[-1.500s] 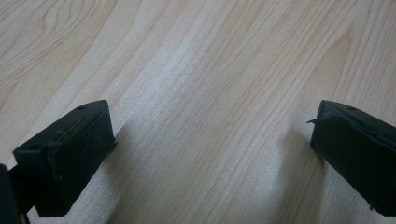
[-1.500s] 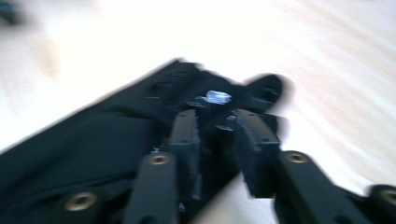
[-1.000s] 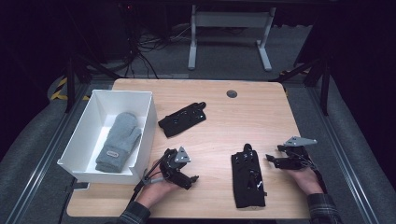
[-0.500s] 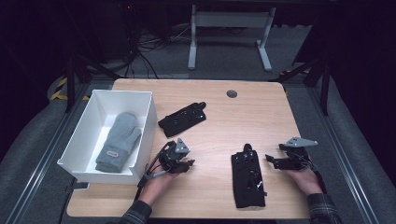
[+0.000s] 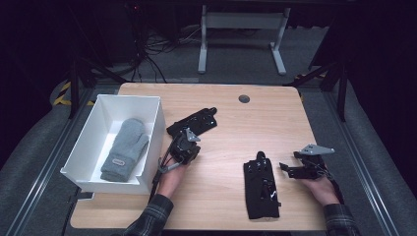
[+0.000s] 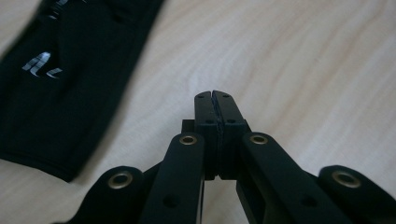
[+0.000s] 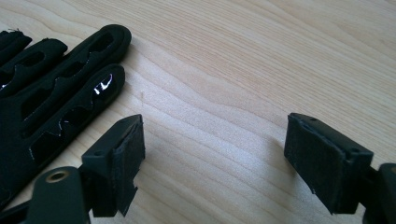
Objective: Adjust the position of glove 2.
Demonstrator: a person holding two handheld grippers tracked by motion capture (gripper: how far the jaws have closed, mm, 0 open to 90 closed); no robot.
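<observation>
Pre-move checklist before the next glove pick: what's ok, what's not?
1. Left gripper open for a pick: not ok, jaws shut, holding nothing.
2. Right gripper open: ok, jaws wide apart over bare table.
3. Far black glove reachable: ok, just ahead of left gripper, not touched.
4. Near black glove free: ok, flat beside right gripper.
5. White box has room: ok, one grey mitten inside.
</observation>
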